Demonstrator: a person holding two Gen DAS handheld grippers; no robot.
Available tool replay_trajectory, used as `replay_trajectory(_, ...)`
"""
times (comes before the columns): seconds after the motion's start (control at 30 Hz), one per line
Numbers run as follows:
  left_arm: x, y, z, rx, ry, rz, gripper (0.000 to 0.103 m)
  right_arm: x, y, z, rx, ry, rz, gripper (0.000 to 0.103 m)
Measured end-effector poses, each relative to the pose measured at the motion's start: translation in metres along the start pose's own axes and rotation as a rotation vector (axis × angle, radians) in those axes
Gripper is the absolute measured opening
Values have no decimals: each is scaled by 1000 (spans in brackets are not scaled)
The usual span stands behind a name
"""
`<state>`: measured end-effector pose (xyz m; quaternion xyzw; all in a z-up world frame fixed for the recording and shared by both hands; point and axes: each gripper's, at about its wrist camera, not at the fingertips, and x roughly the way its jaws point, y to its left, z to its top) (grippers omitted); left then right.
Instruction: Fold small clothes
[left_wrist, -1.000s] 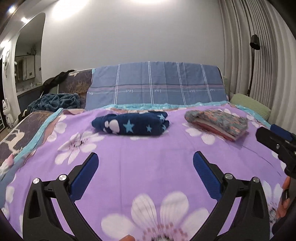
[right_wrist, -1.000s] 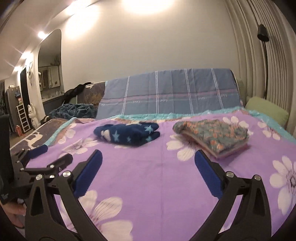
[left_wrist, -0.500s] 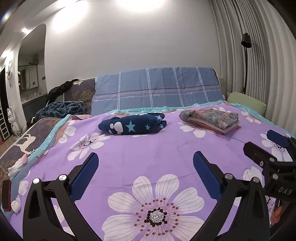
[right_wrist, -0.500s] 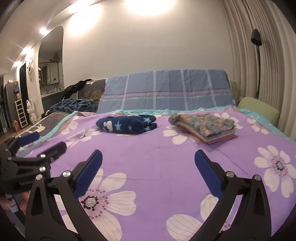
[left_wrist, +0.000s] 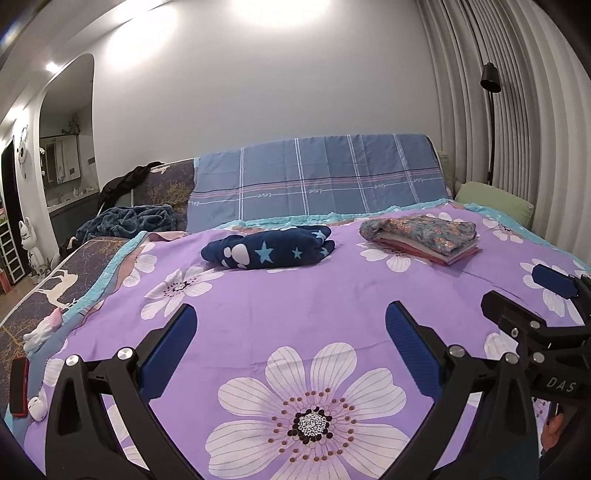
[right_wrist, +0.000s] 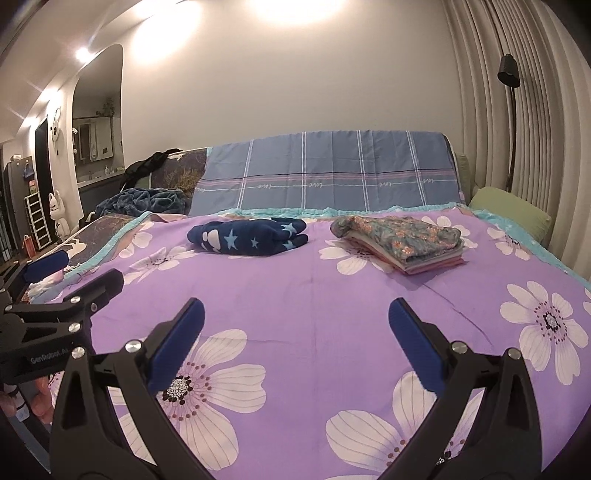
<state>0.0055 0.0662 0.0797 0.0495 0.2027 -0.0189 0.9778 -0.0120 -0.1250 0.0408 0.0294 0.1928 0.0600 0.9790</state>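
A folded navy garment with light stars lies at the far middle of the purple flowered bedspread. To its right sits a stack of folded clothes topped by a floral piece. My left gripper hovers open over the near part of the bed, nothing between its blue pads. My right gripper is open too and holds nothing. Each gripper shows at the edge of the other's view: the right gripper and the left gripper.
A blue plaid cloth covers the headboard. A dark blue blanket is heaped at the far left. A green pillow and a black floor lamp stand at the right by the curtains. A red phone and white earbud case lie at the bed's left edge.
Both grippers have pulled back from the clothes and risen a little, so more of the near bedspread shows. Both stayed open. The clothes have not moved.
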Motion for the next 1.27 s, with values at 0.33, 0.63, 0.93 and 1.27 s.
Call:
replay_trajectory(0.33, -1, -2, -3, 20, 0, 1, 102, -1, 2, 1, -9, -1, -10, 101)
replay_trajectory(0.63, 3, -2, -4, 24, 17, 4, 102, 1, 2, 0, -11, 6, -6, 101)
replay_trajectory(0.93, 8, -3, -8, 32, 35, 7, 102, 3, 2, -1, -11, 17, -15, 101)
replay_trajectory(1.27, 9, -4, -8, 34, 39, 16, 102, 4, 1, -2, -11, 27, -16, 101)
